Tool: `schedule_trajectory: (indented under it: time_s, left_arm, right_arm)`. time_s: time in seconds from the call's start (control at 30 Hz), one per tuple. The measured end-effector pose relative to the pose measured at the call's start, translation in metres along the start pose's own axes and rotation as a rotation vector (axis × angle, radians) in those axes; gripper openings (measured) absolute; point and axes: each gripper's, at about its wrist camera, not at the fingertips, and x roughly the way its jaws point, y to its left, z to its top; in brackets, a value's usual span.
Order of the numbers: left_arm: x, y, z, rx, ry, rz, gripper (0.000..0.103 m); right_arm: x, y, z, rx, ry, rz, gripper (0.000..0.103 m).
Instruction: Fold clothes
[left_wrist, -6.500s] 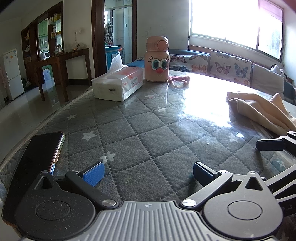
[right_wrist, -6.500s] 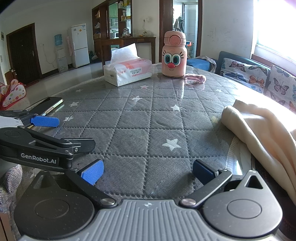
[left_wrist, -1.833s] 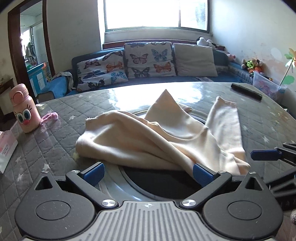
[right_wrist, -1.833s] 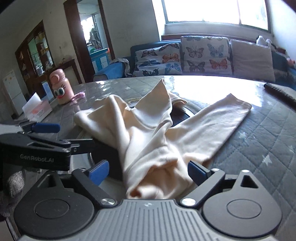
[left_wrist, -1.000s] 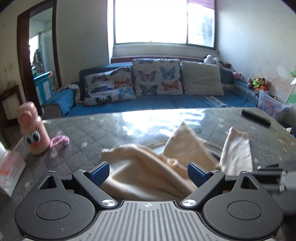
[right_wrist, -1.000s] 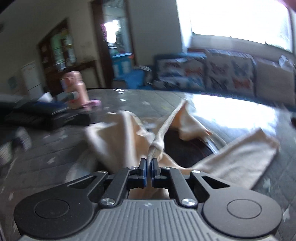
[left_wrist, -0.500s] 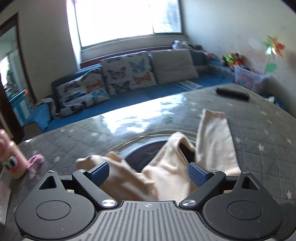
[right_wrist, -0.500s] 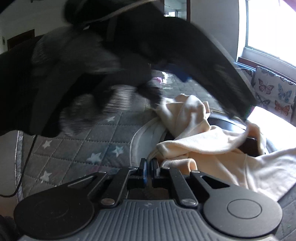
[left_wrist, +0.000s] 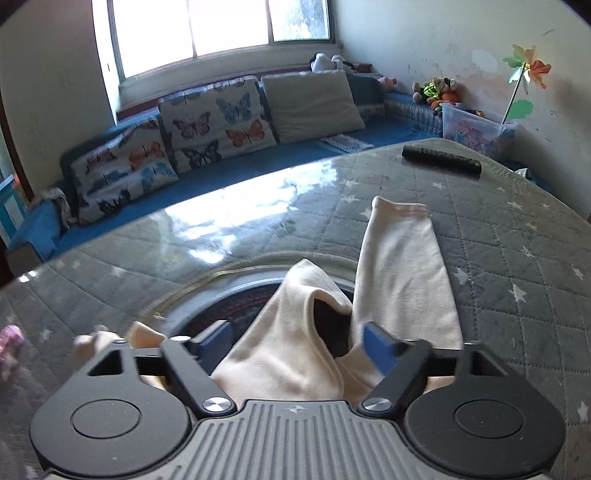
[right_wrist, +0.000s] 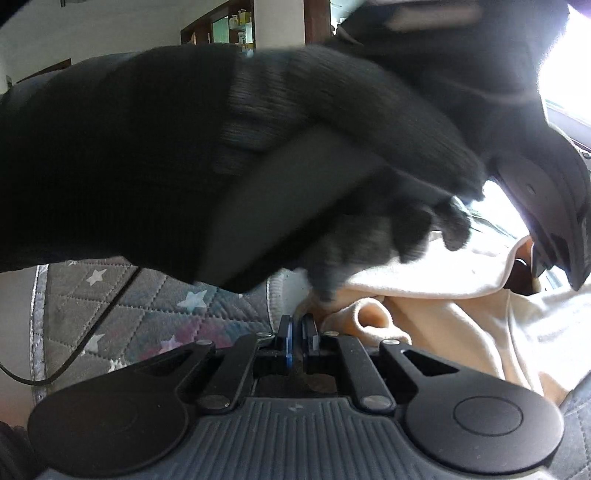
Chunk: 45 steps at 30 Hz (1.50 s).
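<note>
A grey quilted cover with white stars lies over the desk (left_wrist: 517, 236), under a glossy clear sheet that mirrors the window (left_wrist: 221, 33). A dark round inset (left_wrist: 236, 306) sits in the middle, and the cream garment (left_wrist: 399, 266) is draped across it, one sleeve stretched flat toward a black remote (left_wrist: 441, 161). The left hand-held gripper (left_wrist: 291, 345) stands wide open with a raised fold of the garment between its blue pads (left_wrist: 376, 347), not pinched. The right hand-held gripper (right_wrist: 299, 332) is closed, apparently on the garment's edge. A gloved hand (right_wrist: 258, 147) crosses its view. Behind are a blue sofa (left_wrist: 221, 162), butterfly cushions (left_wrist: 218, 125) and a pinwheel (left_wrist: 528, 70).
</note>
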Motion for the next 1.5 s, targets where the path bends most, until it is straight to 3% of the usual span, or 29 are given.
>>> schedule_trajectory:
  time_s: [0.1, 0.13, 0.17, 0.33, 0.67, 0.73, 0.8, 1.13, 1.37, 1.5]
  left_arm:
    - [0.01, 0.005, -0.002, -0.032, 0.022, -0.012, 0.039]
    - [0.01, 0.007, -0.003, -0.043, 0.025, -0.009, 0.016]
    - [0.011, 0.009, -0.005, -0.054, 0.027, -0.002, 0.003]
    - [-0.02, 0.028, -0.01, -0.12, -0.043, 0.058, 0.003]
    - [-0.129, 0.085, -0.042, -0.234, -0.211, 0.219, 0.002]
    - [-0.149, 0.095, -0.054, -0.261, -0.23, 0.256, 0.002]
    - [-0.166, 0.105, -0.068, -0.293, -0.243, 0.285, 0.002]
    - [-0.2, 0.144, -0.155, -0.49, -0.15, 0.423, 0.002]
    - [-0.205, 0.162, -0.189, -0.573, -0.095, 0.523, 0.002]
    - [-0.2, 0.169, -0.197, -0.593, -0.062, 0.554, 0.002]
  right_arm:
    - [0.002, 0.003, 0.001, 0.002, 0.0, 0.005, 0.005]
    - [0.002, 0.004, 0.001, 0.003, 0.0, 0.006, 0.005]
    - [0.002, 0.005, 0.001, 0.003, 0.0, 0.005, 0.005]
    - [0.002, 0.012, 0.003, 0.0, -0.004, -0.007, 0.005]
    - [-0.008, 0.024, 0.012, 0.051, -0.027, -0.029, 0.012]
    - [-0.02, 0.021, 0.006, 0.064, -0.034, -0.025, 0.024]
    - [-0.023, 0.017, 0.009, 0.07, -0.044, -0.024, 0.03]
    - [-0.062, -0.036, 0.004, 0.179, -0.076, -0.068, 0.042]
    - [-0.072, -0.103, -0.002, 0.257, -0.042, -0.281, 0.042]
    - [-0.062, -0.166, -0.011, 0.365, -0.019, -0.437, 0.042]
